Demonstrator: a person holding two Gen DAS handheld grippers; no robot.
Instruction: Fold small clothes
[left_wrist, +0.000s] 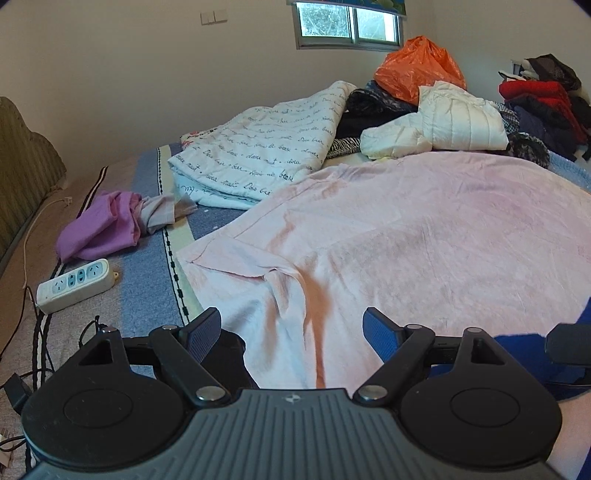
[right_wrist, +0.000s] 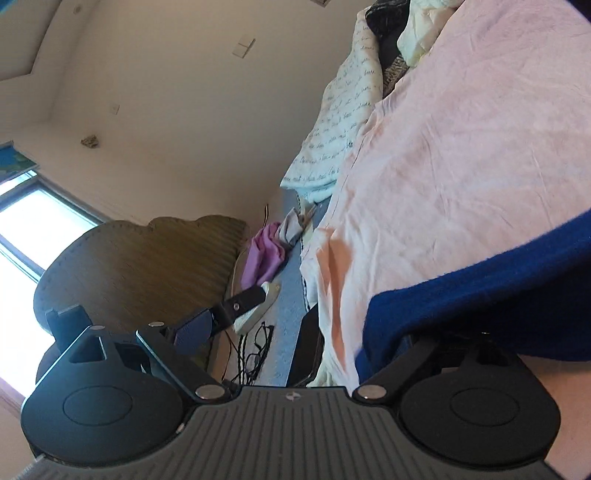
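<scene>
You had the pale pink cotton garment (left_wrist: 424, 236) spread flat on the bed (left_wrist: 147, 295), most likely so its seams and edges could be read before a fold; it covered most of the near mattress, with a wrinkled sleeve-like flap (left_wrist: 258, 280) bunched at its near left corner. Its long axis seemed to run from that near corner away toward the heap of jackets (left_wrist: 436, 122) by the far wall, though the far hem was hidden under the white quilted jacket, so which end was the neck you could not have told. Your left gripper (left_wrist: 291, 332) hovered just over the bunched corner with its blue pads spread apart and nothing between them, placed well for picking up that flap. Your right gripper (right_wrist: 288, 332) was rolled steeply onto its side at the garment's near edge; one blue finger (right_wrist: 192, 332) showed, the other lay behind a dark blue sleeve (right_wrist: 480, 295), and the jaws stood wide with no cloth pinched. The purple crumpled garment (left_wrist: 99, 225) and white power strip (left_wrist: 74, 284) lay apart to the left
</scene>
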